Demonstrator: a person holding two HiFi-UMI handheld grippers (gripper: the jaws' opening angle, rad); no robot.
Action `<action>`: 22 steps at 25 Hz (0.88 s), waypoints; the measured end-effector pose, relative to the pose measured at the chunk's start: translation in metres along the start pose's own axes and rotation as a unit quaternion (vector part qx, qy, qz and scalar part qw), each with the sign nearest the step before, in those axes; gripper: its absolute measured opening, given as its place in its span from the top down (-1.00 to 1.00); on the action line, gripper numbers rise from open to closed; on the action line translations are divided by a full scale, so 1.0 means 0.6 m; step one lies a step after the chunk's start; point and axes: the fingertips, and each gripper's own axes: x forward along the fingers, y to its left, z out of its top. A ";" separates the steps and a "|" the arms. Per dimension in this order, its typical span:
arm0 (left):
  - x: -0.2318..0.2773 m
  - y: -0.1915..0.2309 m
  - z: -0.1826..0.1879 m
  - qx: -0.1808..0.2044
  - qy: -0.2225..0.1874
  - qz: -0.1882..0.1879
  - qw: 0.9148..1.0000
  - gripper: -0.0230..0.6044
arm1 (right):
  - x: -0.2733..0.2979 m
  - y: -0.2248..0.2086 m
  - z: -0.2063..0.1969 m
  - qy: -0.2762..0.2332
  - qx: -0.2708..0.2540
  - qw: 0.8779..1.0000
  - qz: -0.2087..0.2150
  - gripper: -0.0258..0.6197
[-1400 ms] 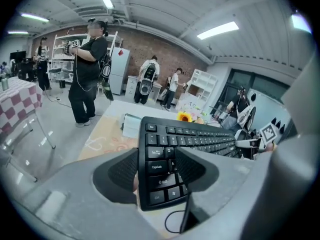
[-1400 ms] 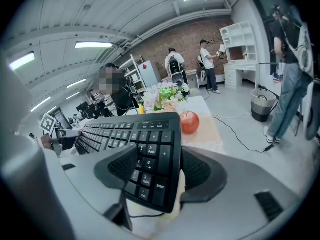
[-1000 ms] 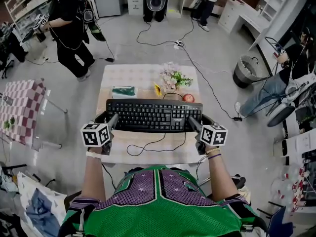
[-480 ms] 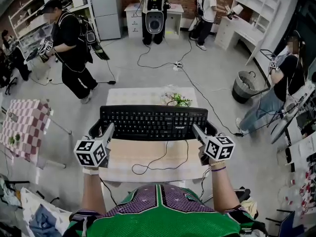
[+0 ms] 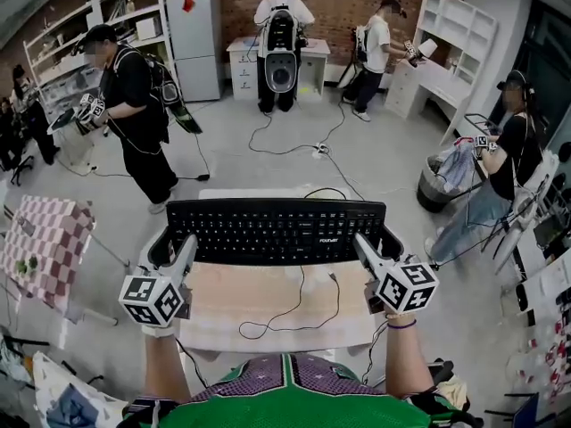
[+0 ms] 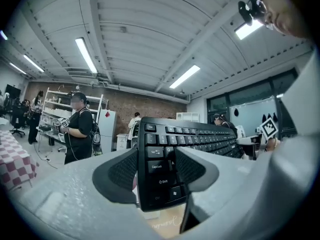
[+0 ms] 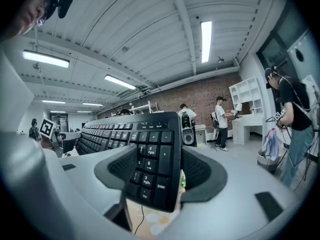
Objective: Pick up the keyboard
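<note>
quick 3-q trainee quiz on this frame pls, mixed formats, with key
1. True or false: only the right gripper grips the keyboard.
2. Which end of it does the left gripper clamp? A) Caps Lock end B) number-pad end C) the middle
3. Fill in: the keyboard's ___ hangs down onto the table.
Key: 1 false, both grip it; 2 A; 3 cable.

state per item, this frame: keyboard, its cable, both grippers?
keyboard: lifted off the table, roughly level, gripped at both short ends.
cable: hanging from the keyboard, slack, looped on the table.
left gripper: shut on the keyboard's left end.
right gripper: shut on the keyboard's number-pad end.
</note>
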 end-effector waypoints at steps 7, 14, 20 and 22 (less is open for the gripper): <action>-0.010 -0.010 0.032 0.001 -0.029 -0.007 1.000 0.16 | -0.020 0.008 0.042 -0.024 -0.020 1.000 -0.002 0.11; -0.010 0.007 0.024 0.002 -0.031 -0.009 0.999 0.16 | -0.012 0.020 0.029 -0.018 -0.013 1.000 -0.009 0.12; -0.012 0.009 0.018 -0.007 -0.023 -0.011 1.000 0.16 | -0.014 0.022 0.032 -0.014 -0.018 1.000 -0.008 0.12; -0.015 0.010 0.017 -0.010 -0.024 -0.010 1.000 0.16 | -0.014 0.025 0.033 -0.013 -0.019 1.000 -0.007 0.12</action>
